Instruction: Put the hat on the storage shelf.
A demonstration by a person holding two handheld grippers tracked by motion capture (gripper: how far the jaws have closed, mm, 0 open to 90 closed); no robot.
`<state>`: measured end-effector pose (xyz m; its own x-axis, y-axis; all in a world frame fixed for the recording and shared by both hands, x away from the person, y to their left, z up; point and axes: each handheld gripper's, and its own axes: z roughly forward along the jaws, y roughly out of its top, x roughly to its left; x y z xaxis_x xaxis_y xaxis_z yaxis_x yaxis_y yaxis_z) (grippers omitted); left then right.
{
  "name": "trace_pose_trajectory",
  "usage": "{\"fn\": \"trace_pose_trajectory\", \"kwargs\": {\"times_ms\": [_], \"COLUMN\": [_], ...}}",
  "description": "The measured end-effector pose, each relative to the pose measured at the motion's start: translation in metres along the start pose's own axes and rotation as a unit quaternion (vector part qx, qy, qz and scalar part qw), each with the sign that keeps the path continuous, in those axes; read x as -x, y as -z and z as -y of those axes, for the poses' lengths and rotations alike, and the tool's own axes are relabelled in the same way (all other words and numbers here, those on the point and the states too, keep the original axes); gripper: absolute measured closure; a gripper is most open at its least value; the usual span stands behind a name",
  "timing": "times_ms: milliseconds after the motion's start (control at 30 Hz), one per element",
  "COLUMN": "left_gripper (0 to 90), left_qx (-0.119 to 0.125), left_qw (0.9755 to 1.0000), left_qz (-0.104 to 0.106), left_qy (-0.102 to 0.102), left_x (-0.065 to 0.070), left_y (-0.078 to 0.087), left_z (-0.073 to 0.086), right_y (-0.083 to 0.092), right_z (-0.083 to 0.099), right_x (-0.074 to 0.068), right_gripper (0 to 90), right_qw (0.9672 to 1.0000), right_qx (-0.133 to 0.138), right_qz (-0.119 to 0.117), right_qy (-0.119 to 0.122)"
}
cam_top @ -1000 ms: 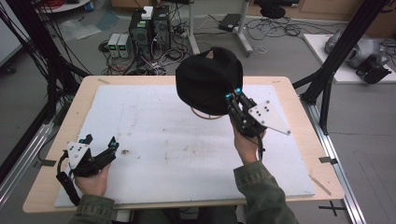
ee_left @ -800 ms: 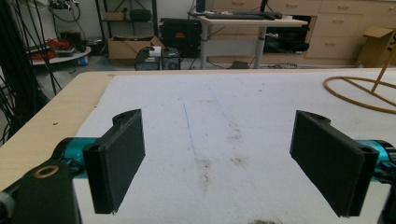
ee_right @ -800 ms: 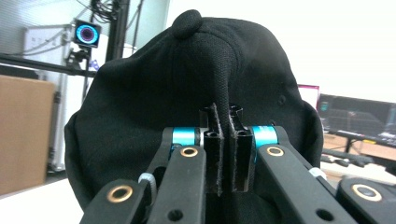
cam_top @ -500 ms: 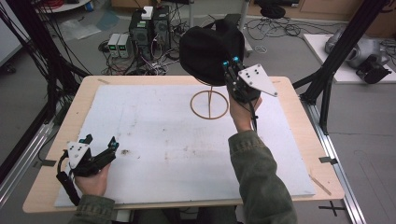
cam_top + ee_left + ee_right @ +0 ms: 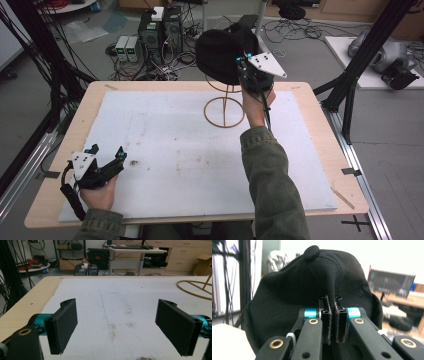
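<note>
The right gripper (image 5: pixel 248 70) was pinching the black cap (image 5: pixel 220 52) above the wooden stand (image 5: pixel 224 107), not yet released. The left gripper (image 5: pixel 107 162) rested open and empty.

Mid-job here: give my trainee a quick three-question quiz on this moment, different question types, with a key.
1. True or false: the right gripper is shut on a fold of the black cap.
2. The left gripper is: A) open above the white mat, B) holding the cap, C) on the wire stand.
3. Fill in: the cap hangs above the wire ____.

Key: 1 true; 2 A; 3 stand.
</note>
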<state>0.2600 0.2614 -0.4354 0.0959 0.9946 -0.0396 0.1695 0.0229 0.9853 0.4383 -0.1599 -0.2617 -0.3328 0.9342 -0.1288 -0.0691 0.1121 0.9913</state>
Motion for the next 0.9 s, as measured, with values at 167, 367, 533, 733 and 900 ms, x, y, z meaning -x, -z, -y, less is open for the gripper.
{"fn": "trace_pose_trajectory", "kwargs": {"times_ms": [167,367,533,733,900], "left_gripper": [18.2,18.2,18.2,18.0,18.0], "left_qx": [0.0,-0.002,-0.002,-0.001,-0.001], "left_qw": [1.0,1.0,1.0,1.0,1.0], "left_qz": [0.001,0.004,0.004,0.002,0.001], "left_qy": [0.002,0.004,0.002,0.002,0.001], "left_x": [0.0,0.001,0.001,0.002,0.002], "left_y": [-0.002,-0.001,-0.001,-0.002,-0.001], "left_z": [0.0,0.0,0.0,0.0,0.0], "right_y": [-0.009,-0.009,-0.007,-0.004,0.004], "right_z": [0.009,0.009,0.01,0.015,0.02], "right_x": [0.005,0.002,0.001,0.006,0.009], "right_gripper": [86.0,80.4,71.3,40.0,24.0], "right_qw": [0.9978,0.9968,0.9965,0.9959,0.9959], "right_qx": [-0.062,-0.069,-0.08,-0.085,-0.084], "right_qz": [-0.018,-0.033,-0.013,-0.003,-0.008], "right_qy": [-0.012,-0.022,-0.021,-0.031,-0.032]}}
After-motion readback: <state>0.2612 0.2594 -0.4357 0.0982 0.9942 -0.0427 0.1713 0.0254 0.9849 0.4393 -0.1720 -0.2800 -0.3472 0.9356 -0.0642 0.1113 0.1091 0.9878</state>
